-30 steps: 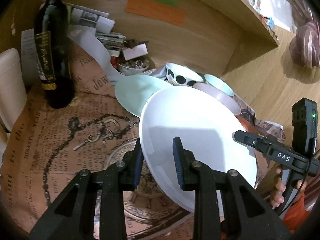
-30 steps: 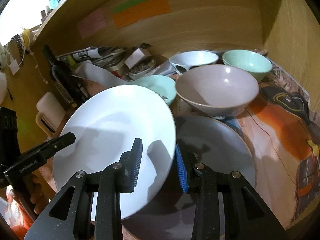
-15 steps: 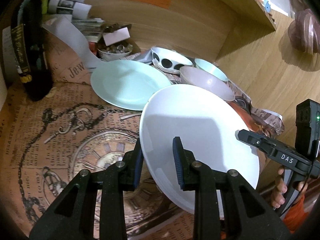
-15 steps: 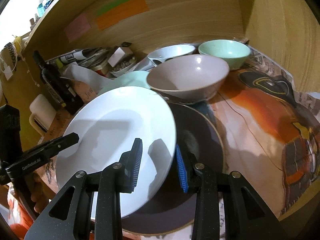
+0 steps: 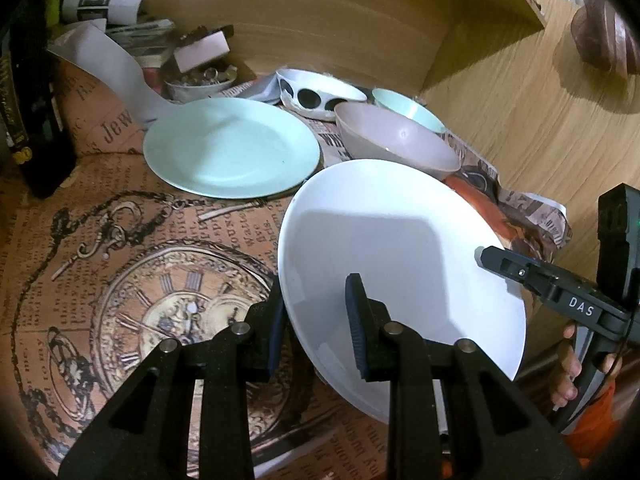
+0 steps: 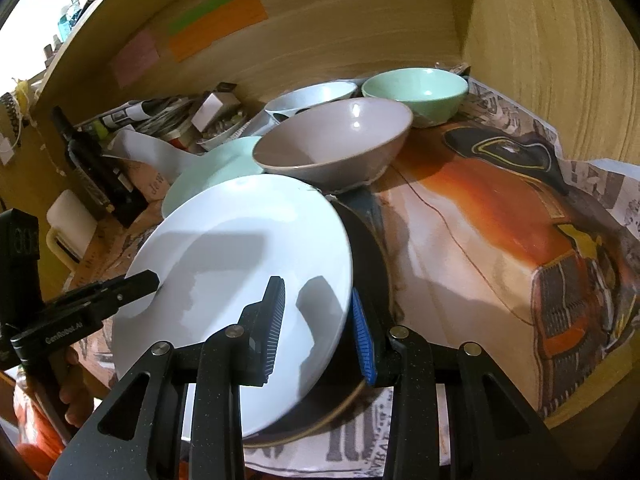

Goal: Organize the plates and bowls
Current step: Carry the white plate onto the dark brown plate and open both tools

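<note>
Both grippers pinch the white plate (image 5: 400, 248) by its rim: the left gripper (image 5: 316, 320) at the lower left edge in its own view, the right gripper (image 6: 316, 320) at the lower right edge in its view. This plate is tilted, in the centre of each frame, over a dark plate (image 6: 372, 264). Behind it stand the mint plate (image 5: 232, 148), a grey bowl (image 6: 336, 144) and a mint bowl (image 6: 416, 90)

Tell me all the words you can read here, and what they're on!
"DAS": right gripper.
"GenRobot.AI": left gripper, small, roughly read.
"Jew": start of a cut-off word on the newsprint table cover.
Wine bottle label and the cover's small print: too blurred.
</note>
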Demonstrator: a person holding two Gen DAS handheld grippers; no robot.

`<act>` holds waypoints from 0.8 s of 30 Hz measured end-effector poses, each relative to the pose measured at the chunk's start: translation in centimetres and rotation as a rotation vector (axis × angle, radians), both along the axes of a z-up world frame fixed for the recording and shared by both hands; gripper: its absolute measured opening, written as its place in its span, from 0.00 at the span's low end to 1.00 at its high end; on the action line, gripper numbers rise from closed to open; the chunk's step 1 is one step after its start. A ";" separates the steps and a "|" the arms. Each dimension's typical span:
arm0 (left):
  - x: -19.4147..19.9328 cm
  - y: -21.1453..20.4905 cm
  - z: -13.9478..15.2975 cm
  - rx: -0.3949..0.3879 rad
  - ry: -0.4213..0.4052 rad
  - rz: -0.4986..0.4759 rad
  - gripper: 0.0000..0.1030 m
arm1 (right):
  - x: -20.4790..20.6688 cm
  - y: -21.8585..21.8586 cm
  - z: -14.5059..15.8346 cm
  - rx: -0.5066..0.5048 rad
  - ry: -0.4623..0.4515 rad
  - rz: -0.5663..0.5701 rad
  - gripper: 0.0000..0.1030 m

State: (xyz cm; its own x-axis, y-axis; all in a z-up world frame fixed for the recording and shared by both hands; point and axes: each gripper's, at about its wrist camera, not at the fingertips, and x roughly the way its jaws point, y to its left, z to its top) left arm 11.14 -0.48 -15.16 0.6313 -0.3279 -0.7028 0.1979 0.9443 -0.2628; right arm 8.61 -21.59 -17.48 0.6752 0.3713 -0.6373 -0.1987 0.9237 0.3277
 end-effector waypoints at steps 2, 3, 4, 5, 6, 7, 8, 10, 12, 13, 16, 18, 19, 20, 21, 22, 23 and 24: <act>0.1 -0.3 -0.2 0.006 0.007 -0.005 0.26 | 0.0 -0.2 -0.1 -0.003 0.001 -0.006 0.29; 0.1 -0.4 -0.3 0.007 0.009 -0.008 0.26 | -0.1 -0.3 -0.1 -0.007 0.001 -0.008 0.29; 0.1 -0.6 -0.4 0.004 0.015 -0.013 0.26 | -0.1 -0.4 -0.1 -0.010 0.000 -0.011 0.29; 0.1 -0.7 -0.5 0.004 0.018 -0.015 0.27 | -0.1 -0.5 -0.1 -0.011 0.000 -0.015 0.29; 0.1 -0.8 -0.5 0.011 0.014 -0.012 0.27 | -0.1 -0.7 -0.1 -0.007 0.002 -0.011 0.29; 0.1 -0.9 -0.5 0.016 0.012 -0.011 0.27 | -0.1 -0.7 -0.1 -0.005 0.005 -0.011 0.29; 0.1 -0.9 -0.6 0.017 0.012 -0.011 0.27 | -0.1 -0.7 -0.2 -0.007 0.006 -0.010 0.29; 0.2 -0.8 -0.6 0.015 0.013 -0.011 0.27 | -0.1 -0.5 -0.2 -0.021 0.002 -0.008 0.29; 0.4 -0.8 -0.7 0.012 0.017 -0.011 0.27 | -0.2 -0.4 -0.1 -0.037 -0.006 -0.007 0.29; 0.4 -0.9 -0.7 0.015 0.016 -0.010 0.27 | -0.1 -0.4 -0.1 -0.038 -0.007 -0.006 0.29; 0.4 -1.1 -0.6 0.029 0.010 -0.012 0.29 | -0.2 -0.4 -0.1 -0.031 -0.007 -0.002 0.29; 0.4 -1.2 -0.6 0.033 0.010 -0.013 0.30 | -0.2 -0.4 -0.2 -0.032 -0.009 0.001 0.29; 0.4 -1.3 -0.6 0.037 0.012 -0.014 0.31 | -0.2 -0.4 -0.1 -0.035 -0.011 0.002 0.29; 0.5 -1.3 -0.6 0.040 0.013 -0.015 0.32 | -0.2 -0.4 -0.1 -0.041 -0.013 0.003 0.29; 0.5 -1.4 -0.6 0.043 0.014 -0.017 0.32 | -0.2 -0.4 -0.1 -0.051 -0.016 0.006 0.29; 0.6 -1.6 -0.7 0.050 0.017 -0.019 0.34 | -0.2 -0.3 -0.1 -0.058 -0.019 0.008 0.29; 0.6 -1.7 -0.7 0.055 0.016 -0.020 0.36 | -0.3 -0.3 0.0 -0.065 -0.021 0.009 0.29; 0.7 -1.8 -0.7 0.060 0.016 -0.022 0.37 | -0.3 -0.2 0.0 -0.076 -0.025 0.011 0.29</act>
State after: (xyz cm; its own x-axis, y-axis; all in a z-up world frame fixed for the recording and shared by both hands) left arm 11.81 -2.29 -15.84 0.6127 -0.2989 -0.7317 0.2152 0.9538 -0.2094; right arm 8.32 -21.82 -17.51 0.6874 0.3305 -0.6467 -0.2165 0.9432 0.2518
